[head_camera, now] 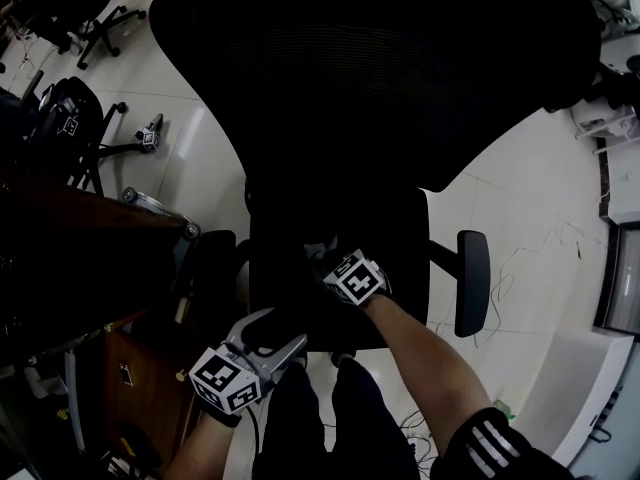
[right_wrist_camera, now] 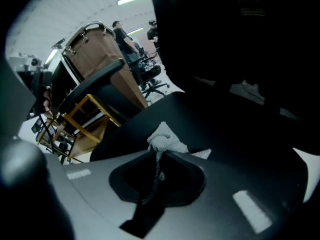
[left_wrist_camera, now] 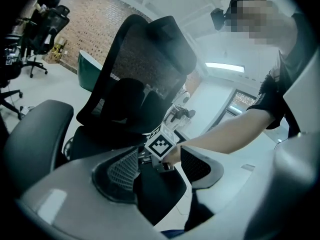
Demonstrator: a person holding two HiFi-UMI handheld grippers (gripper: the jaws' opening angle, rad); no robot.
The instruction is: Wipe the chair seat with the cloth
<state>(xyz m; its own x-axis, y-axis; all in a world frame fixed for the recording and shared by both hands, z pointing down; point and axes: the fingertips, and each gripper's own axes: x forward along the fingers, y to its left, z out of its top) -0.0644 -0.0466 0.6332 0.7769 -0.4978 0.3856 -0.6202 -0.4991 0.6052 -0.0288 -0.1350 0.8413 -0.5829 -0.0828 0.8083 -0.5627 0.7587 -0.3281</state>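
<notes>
A black office chair fills the head view, its mesh backrest point(head_camera: 380, 68) above the dark seat point(head_camera: 395, 238). A small light-grey cloth point(head_camera: 318, 256) lies bunched on the seat, and my right gripper point(head_camera: 325, 265) is shut on it. In the right gripper view the cloth point(right_wrist_camera: 162, 139) sticks out past the jaws of the right gripper point(right_wrist_camera: 157, 156) and rests on the seat point(right_wrist_camera: 215, 129). My left gripper point(head_camera: 285, 330) hovers at the seat's front left edge. Its jaws stand apart in the left gripper view point(left_wrist_camera: 160, 169), facing the seat's front point(left_wrist_camera: 100, 139) and the right gripper's marker cube point(left_wrist_camera: 161, 143).
The chair's armrests point(head_camera: 472, 280) point(head_camera: 210, 258) flank the seat. A dark wooden desk point(head_camera: 60, 218) stands close on the left, with other office chairs point(head_camera: 70, 118) beyond it. The person's legs point(head_camera: 330, 408) are right before the seat. White tiled floor point(head_camera: 530, 198) lies to the right.
</notes>
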